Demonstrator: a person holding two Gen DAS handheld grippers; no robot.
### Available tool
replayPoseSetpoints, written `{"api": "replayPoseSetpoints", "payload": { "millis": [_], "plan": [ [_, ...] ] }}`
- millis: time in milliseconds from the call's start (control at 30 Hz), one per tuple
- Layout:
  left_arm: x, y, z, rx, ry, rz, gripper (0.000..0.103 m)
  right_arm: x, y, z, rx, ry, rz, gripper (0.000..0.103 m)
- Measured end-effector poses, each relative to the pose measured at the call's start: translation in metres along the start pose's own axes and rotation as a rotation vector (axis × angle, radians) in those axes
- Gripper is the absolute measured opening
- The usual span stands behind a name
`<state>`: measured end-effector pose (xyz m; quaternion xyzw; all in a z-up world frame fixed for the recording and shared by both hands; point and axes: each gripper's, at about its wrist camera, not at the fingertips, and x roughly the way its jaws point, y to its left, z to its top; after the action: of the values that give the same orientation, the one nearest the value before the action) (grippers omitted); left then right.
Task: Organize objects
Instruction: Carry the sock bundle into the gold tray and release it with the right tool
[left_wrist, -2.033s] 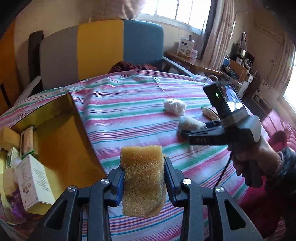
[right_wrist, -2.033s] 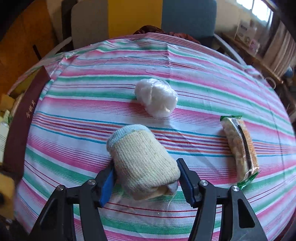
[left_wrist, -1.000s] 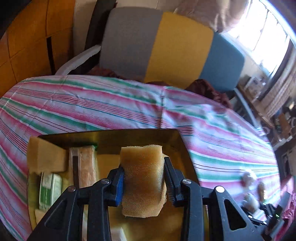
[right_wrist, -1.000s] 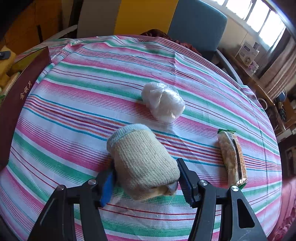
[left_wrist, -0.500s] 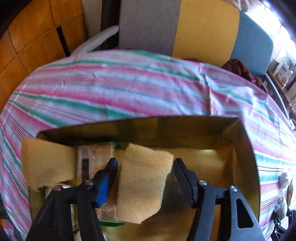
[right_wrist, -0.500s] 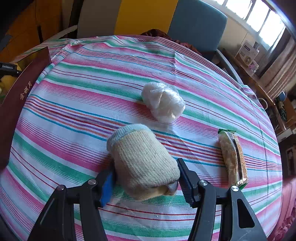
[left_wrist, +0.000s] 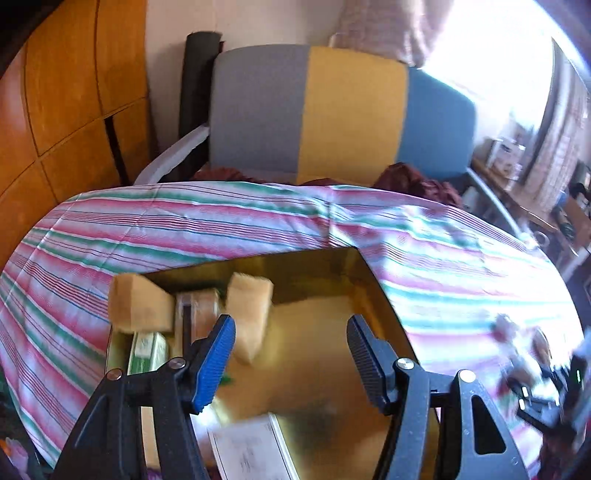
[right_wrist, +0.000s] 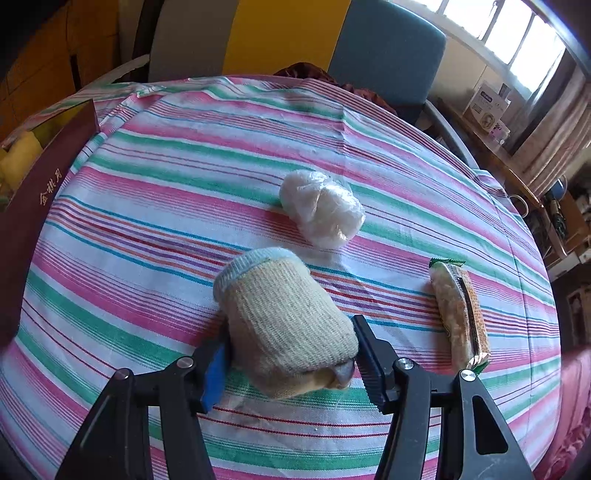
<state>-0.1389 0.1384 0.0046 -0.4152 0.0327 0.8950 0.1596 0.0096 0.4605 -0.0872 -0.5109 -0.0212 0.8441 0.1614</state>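
Sponge (left_wrist: 248, 314) now released into box (left_wrist: 373, 284); left gripper (left_wrist: 290, 345) wide open, empty. Right gripper (right_wrist: 290, 354) clamps rolled sock (right_wrist: 284, 317): soft, light, grip mid-body.

Sponge (left_wrist: 248, 312) out of left tongs (left_wrist: 291, 356)

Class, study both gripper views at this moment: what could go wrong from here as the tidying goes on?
1. The rolled knit cloth bulges past the right gripper; it could slip out when lifted.
2. The sponge just left by the open left gripper stands tilted in the gold box and may topple.
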Motion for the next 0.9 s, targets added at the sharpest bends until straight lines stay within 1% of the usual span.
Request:
{"api": "replayPoseSetpoints", "payload": {
  "millis": [133, 233, 333, 433, 567, 667, 800, 900],
  "plan": [
    [-0.021, -0.004, -0.023, 0.011, -0.005, -0.023, 0.064, -0.013, 0.001, 0.007, 0.027, -0.029, 0.016, 0.061],
    [-0.030, -0.001, -0.036, 0.003, -0.004, -0.032, 0.064, -0.022, 0.008, 0.013, 0.052, -0.046, 0.046, 0.061],
    [-0.038, 0.006, -0.048, -0.015, -0.004, -0.051, 0.061, -0.036, 0.027, 0.021, 0.047, -0.080, 0.066, 0.061],
    [-0.045, 0.014, -0.056, -0.025, -0.011, -0.051, 0.058, -0.056, 0.050, 0.035, 0.049, -0.131, 0.104, 0.061],
    [-0.057, 0.028, -0.067, -0.057, -0.029, -0.036, 0.057, -0.084, 0.092, 0.058, 0.047, -0.209, 0.187, 0.061],
    [-0.064, 0.040, -0.074, -0.077, -0.040, -0.024, 0.056, -0.094, 0.130, 0.075, 0.027, -0.234, 0.249, 0.061],
    [-0.068, 0.058, -0.083, -0.104, -0.046, -0.006, 0.055, -0.093, 0.183, 0.094, -0.004, -0.219, 0.317, 0.061],
    [-0.067, 0.070, -0.089, -0.136, -0.038, 0.001, 0.055, -0.081, 0.224, 0.104, -0.044, -0.185, 0.315, 0.061]
  ]
}}
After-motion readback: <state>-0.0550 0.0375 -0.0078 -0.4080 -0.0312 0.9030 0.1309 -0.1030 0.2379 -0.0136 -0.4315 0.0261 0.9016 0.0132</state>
